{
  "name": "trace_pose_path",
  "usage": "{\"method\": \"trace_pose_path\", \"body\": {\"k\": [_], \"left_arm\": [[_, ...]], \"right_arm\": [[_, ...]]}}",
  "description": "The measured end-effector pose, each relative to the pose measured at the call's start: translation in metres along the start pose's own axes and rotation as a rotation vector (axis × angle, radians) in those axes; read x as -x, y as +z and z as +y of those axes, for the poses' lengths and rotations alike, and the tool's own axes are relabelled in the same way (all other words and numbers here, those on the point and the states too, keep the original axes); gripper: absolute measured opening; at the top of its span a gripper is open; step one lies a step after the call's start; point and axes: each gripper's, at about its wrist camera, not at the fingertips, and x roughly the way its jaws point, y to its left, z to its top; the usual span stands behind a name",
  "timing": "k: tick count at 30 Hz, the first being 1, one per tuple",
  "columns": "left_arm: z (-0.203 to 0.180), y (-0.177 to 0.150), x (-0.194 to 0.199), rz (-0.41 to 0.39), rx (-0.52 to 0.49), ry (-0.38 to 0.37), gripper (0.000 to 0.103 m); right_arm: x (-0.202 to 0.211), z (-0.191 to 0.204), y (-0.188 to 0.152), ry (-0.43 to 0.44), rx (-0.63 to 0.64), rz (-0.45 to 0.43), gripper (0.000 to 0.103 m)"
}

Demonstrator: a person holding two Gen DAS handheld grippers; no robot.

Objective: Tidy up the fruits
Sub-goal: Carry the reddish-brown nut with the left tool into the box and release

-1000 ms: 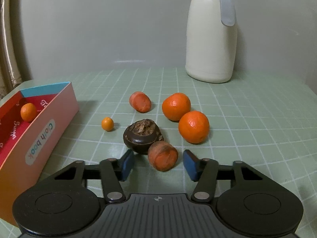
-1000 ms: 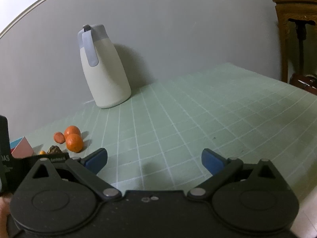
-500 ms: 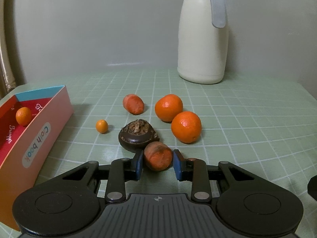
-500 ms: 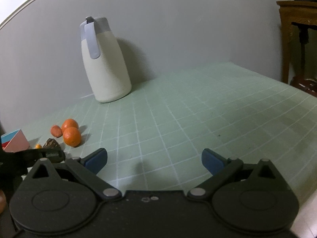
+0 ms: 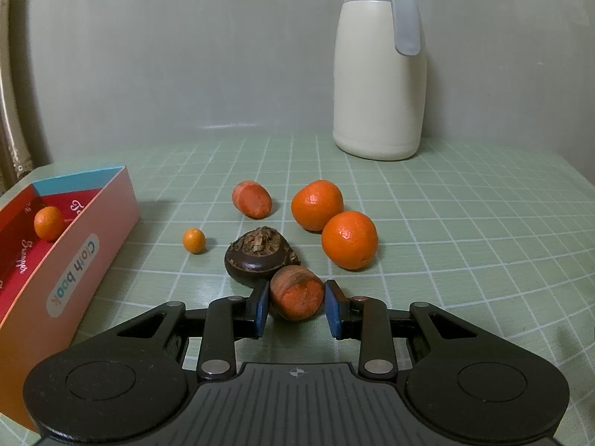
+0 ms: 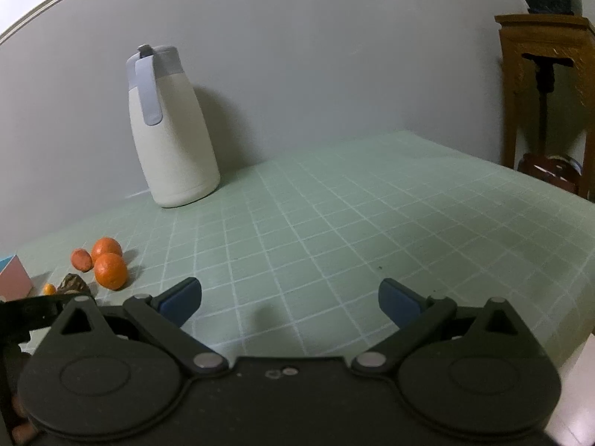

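Note:
My left gripper (image 5: 297,310) is shut on a reddish-orange fruit (image 5: 296,291), with a blue pad pressed on each side of it, low over the green checked table. Just behind it lies a dark brown fruit (image 5: 260,256). Farther back are two mandarins (image 5: 349,239) (image 5: 317,205), a second reddish fruit (image 5: 252,199) and a tiny orange one (image 5: 193,240). A pink and red box (image 5: 74,260) at the left holds one small orange fruit (image 5: 48,223). My right gripper (image 6: 290,303) stands open above bare tablecloth, with the fruit cluster (image 6: 109,269) far to its left.
A tall cream jug (image 5: 379,74) with a grey lid stands at the back by the wall. In the right wrist view a wooden stand (image 6: 546,85) rises past the table's right edge. The tablecloth (image 6: 372,223) stretches wide between jug and that edge.
The left jaws, wide apart a second ago, closed onto the reddish-orange fruit and have held it since. The right gripper turned slightly and stays open.

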Motion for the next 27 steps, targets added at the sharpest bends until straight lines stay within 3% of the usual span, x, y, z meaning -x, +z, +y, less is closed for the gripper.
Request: {"method": "trace_pose_path", "body": {"k": [16, 27], "left_arm": [[0.010, 0.005, 0.010, -0.032, 0.006, 0.003, 0.032], [0.058, 0.022, 0.036, -0.112, 0.034, 0.077, 0.032]], "right_arm": [[-0.001, 0.006, -0.001, 0.018, 0.004, 0.000, 0.102], [-0.004, 0.036, 0.000, 0.079, 0.038, 0.005, 0.102]]}}
